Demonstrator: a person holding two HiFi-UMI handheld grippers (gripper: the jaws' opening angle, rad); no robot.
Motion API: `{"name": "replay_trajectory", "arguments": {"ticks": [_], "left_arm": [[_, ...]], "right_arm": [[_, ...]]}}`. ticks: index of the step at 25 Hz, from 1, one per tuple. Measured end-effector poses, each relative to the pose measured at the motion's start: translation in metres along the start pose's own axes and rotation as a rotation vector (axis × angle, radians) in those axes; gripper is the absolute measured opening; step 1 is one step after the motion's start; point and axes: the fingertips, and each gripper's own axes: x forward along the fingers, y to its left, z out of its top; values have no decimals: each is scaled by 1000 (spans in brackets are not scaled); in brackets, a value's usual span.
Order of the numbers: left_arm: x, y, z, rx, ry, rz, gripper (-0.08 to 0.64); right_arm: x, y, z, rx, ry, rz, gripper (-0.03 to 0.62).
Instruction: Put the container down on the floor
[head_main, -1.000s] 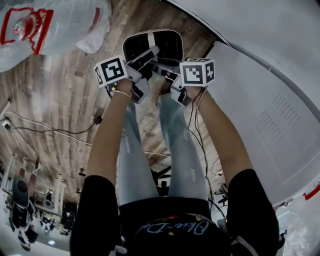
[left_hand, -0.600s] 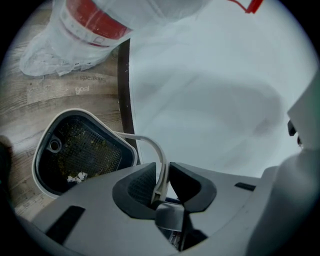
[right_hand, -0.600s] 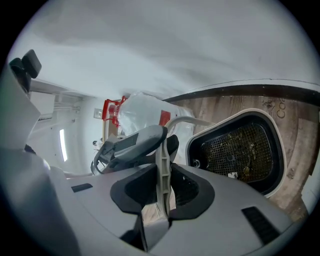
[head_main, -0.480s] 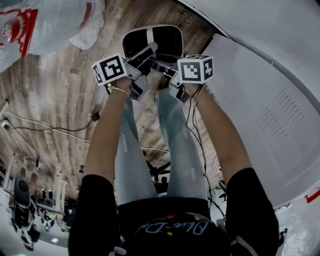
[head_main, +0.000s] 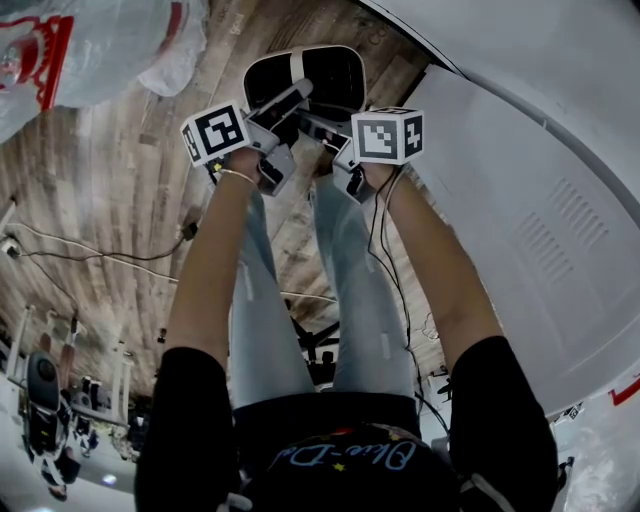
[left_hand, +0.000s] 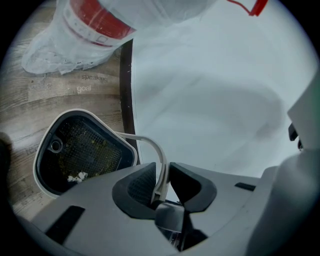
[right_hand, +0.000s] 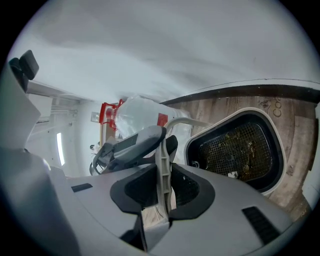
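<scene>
1. Container: The container (head_main: 305, 78), a white-rimmed bin with a black mesh bottom, was over the wood floor (head_main: 120, 180), just beyond the person's legs (head_main: 350, 260). It hung by its thin white handle (left_hand: 159, 159), which arched up from the rim. No view showed whether its underside touched the floor. A few pale crumbs (left_hand: 76, 176) lay on the mesh.

2. Left gripper: The left gripper (left_hand: 161, 181) was clamped on the handle. Both pads pressed on the handle strip from either side, on the container's near side.

3. Right gripper: The right gripper (right_hand: 163, 187) was likewise closed on the handle. The strip stood upright between its pads, just beside the left gripper's hold. The container lay to the right of the jaws in the right gripper view.

4. Surroundings: A clear bag (head_main: 90, 45) with red markings lay on the floor to the left of the container. A white panel (head_main: 530, 200) extended to its right. A cable (head_main: 100, 262) crossed the floor well behind the container, beside the legs.
</scene>
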Motion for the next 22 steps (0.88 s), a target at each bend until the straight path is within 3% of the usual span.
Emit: {"name": "replay_trajectory", "arguments": {"ticks": [5,14,20,22], "left_arm": [[1,10,-1,-24,-6,26,87],[-10,17,1,-45,0,48,92],[-17,23,-1,-41,12,70,147],[-22,26,-1,-53,-1,71,147]], "right_arm": [[2,-10,-4,-42,2,-34,84],[12,-1,-7,-29,-17,-35,112],[14,1,-9,-46,-24,-59,112],[17,6,-12,-50,-16,-32,157]]}}
